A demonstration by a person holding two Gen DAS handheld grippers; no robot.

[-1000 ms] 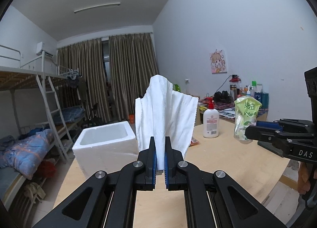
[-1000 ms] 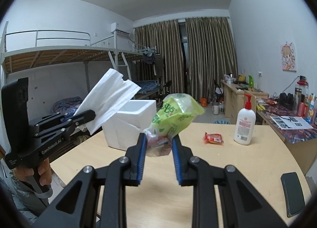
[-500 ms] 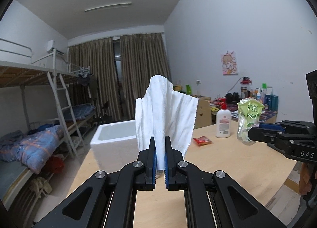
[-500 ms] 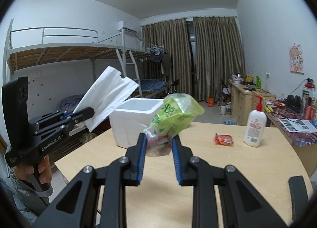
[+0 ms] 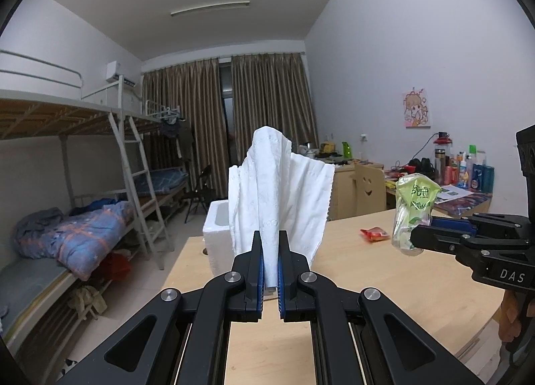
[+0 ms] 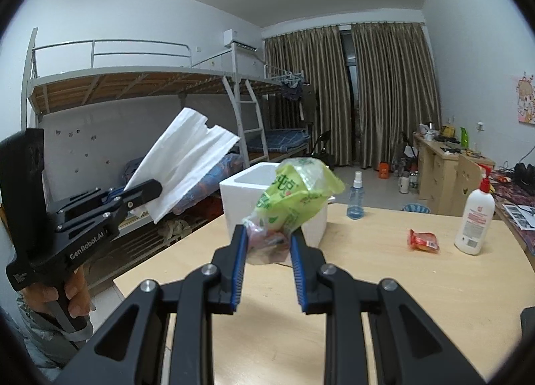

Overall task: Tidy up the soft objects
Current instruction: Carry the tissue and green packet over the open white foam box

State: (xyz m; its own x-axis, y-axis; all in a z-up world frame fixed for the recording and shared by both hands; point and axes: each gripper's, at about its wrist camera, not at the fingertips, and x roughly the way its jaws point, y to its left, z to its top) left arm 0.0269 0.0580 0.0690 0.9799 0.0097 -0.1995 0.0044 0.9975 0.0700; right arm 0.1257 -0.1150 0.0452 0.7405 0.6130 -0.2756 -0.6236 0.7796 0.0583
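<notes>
A light wooden table (image 6: 418, 301) fills the near ground, with a white foam box (image 6: 257, 191) standing at its far left. The left gripper (image 5: 270, 251) is closed tight on a white tissue (image 5: 277, 191), held upright above the table's near edge. To its right, the right gripper (image 6: 268, 244) pinches the lower end of a green plastic bag (image 6: 297, 191), aloft in front of the box. A lotion bottle (image 6: 474, 218) and a red packet (image 6: 423, 240) sit far right.

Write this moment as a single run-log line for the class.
left gripper: shut on white tissue | right gripper: shut on green packet | both held above wooden table | foam box: open-topped, beyond both
</notes>
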